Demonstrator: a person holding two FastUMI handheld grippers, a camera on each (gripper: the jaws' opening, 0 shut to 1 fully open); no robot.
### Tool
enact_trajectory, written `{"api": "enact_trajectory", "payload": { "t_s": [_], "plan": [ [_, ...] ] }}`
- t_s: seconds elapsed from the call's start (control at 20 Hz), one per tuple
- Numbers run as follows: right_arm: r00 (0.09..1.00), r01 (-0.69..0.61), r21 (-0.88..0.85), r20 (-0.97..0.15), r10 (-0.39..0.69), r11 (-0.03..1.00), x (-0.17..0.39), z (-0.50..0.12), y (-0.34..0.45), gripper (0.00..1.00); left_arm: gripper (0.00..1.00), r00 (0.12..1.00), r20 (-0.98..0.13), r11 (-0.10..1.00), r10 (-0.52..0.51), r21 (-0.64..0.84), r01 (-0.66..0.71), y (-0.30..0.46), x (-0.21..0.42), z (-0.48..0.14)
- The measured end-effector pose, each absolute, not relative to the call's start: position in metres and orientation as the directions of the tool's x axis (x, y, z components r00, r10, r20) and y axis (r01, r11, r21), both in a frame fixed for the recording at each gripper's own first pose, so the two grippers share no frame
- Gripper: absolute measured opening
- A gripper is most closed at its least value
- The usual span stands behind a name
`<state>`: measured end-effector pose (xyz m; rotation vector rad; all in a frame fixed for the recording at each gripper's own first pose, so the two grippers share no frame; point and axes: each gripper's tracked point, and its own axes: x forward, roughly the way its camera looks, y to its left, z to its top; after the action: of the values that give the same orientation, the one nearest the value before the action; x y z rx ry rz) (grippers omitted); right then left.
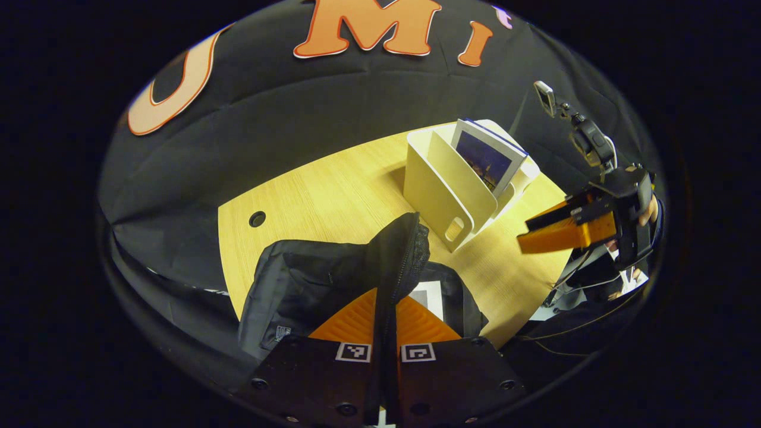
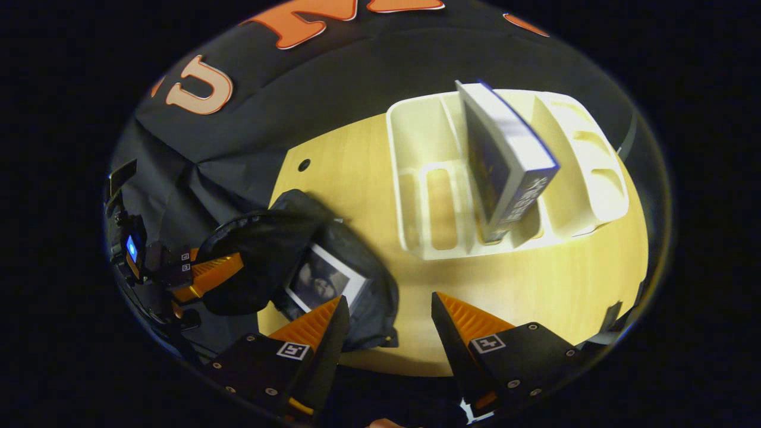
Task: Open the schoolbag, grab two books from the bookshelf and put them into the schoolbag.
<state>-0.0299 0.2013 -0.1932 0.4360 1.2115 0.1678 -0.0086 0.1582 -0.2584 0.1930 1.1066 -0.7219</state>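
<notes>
- Schoolbag black, on bench; left tongs clamped on its rim.
- Right tongs wide apart, holding nothing.
- Book tilted in bookshelf; spine lettering too blurred to read.

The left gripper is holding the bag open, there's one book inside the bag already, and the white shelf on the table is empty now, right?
Not quite. The white shelf isn't empty: one book still stands in it, as the right gripper view shows. The rest is right: the left gripper pinches the bag flap, and a book lies inside.
</notes>
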Motion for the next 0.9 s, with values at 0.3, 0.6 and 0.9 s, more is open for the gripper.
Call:
{"api": "enact_trajectory", "payload": {
  "t_s": [0.3,0.6,0.9],
  "plan": [
    [0.317,0.058,0.228,-0.927,0.198,0.972,-0.005,-0.172,0.106,0.83,0.05,0.241,-0.881,0.809,-0.408,-0.226,0.543,0.149,-0.008,-0.272],
    [0.285,-0.003,0.185,-0.942,0.178,0.983,0.07,-0.187,0.079,0.83,0.05,0.25,-0.894,0.855,-0.372,-0.225,0.467,0.148,-0.012,-0.282],
    [0.189,-0.06,0.164,-0.967,0.172,0.985,0.113,-0.228,0.082,0.83,0.05,0.249,-0.903,0.903,-0.349,-0.253,0.348,0.147,-0.019,-0.294]
  ]
}}
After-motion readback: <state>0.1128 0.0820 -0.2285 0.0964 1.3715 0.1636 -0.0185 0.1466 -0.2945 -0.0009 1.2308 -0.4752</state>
